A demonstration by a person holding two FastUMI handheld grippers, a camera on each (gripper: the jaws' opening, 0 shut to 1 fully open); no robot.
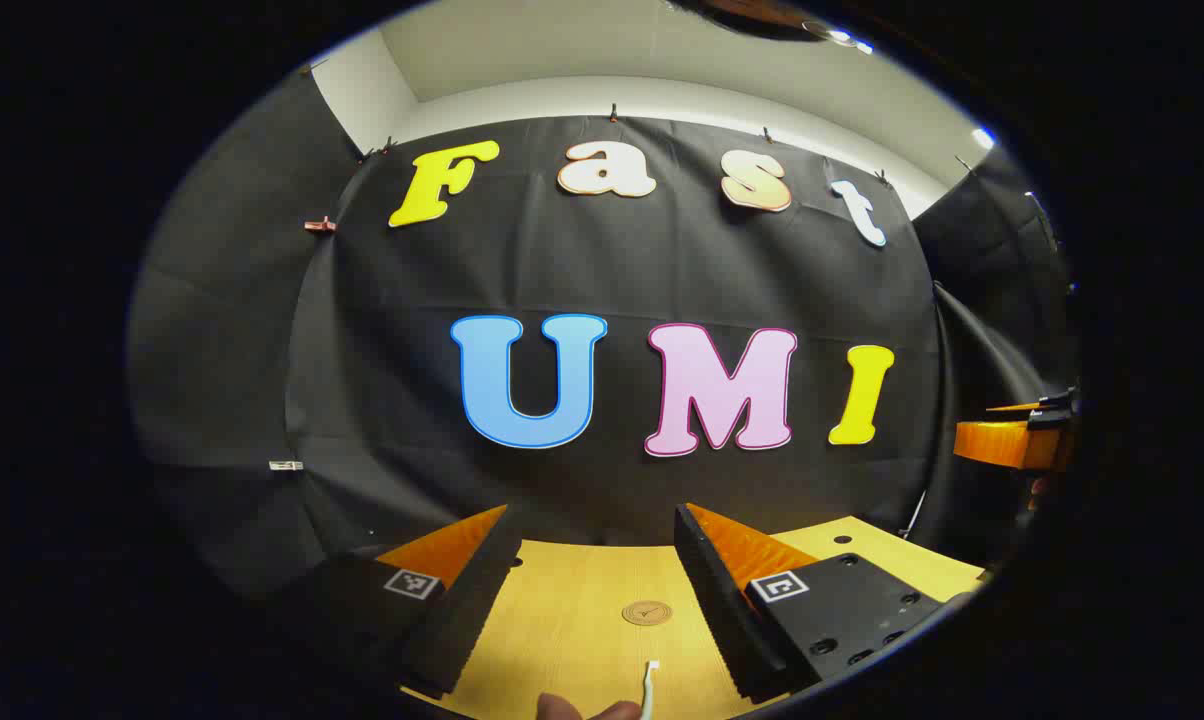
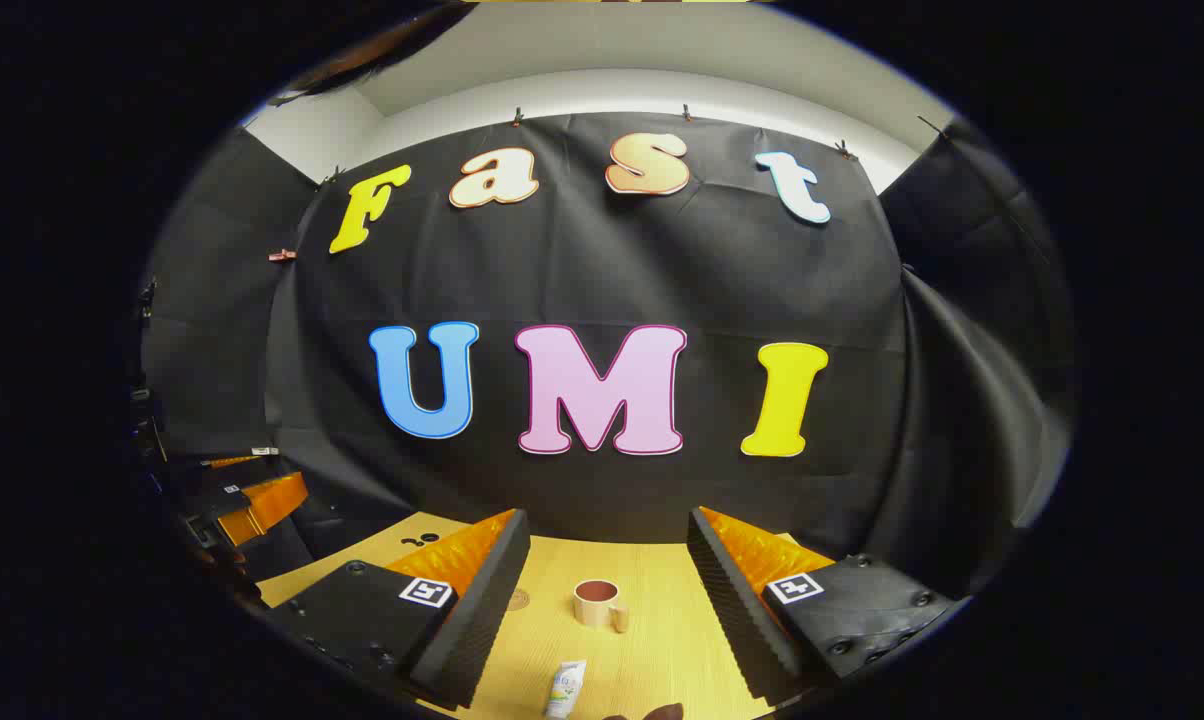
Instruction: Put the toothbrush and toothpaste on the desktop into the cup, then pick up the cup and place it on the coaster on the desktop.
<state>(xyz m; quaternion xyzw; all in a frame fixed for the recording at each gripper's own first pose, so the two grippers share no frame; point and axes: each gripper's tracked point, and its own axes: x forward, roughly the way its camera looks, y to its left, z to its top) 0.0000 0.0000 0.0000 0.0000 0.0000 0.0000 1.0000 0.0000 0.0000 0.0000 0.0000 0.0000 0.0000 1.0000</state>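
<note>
In the left gripper view my left gripper (image 1: 597,545) hangs open above the wooden desktop (image 1: 562,630), nothing between its fingers. Past them lies a round brown coaster (image 1: 647,612), and nearer the bottom edge the white end of the toothbrush (image 1: 649,690) pokes up. In the right gripper view my right gripper (image 2: 607,545) is also open and holds nothing. A tan cup (image 2: 598,603) with a handle stands upright on the desktop between its fingers, farther off. The white toothpaste tube (image 2: 566,689) lies in front of the cup, near the bottom edge. The coaster (image 2: 518,599) lies left of the cup.
The black cloth wall stands just behind the desktop's far edge. The other gripper (image 2: 252,505) shows at the left edge of the right gripper view, and at the right edge of the left gripper view (image 1: 1017,440). Fingertips of a hand (image 1: 587,710) show at the bottom.
</note>
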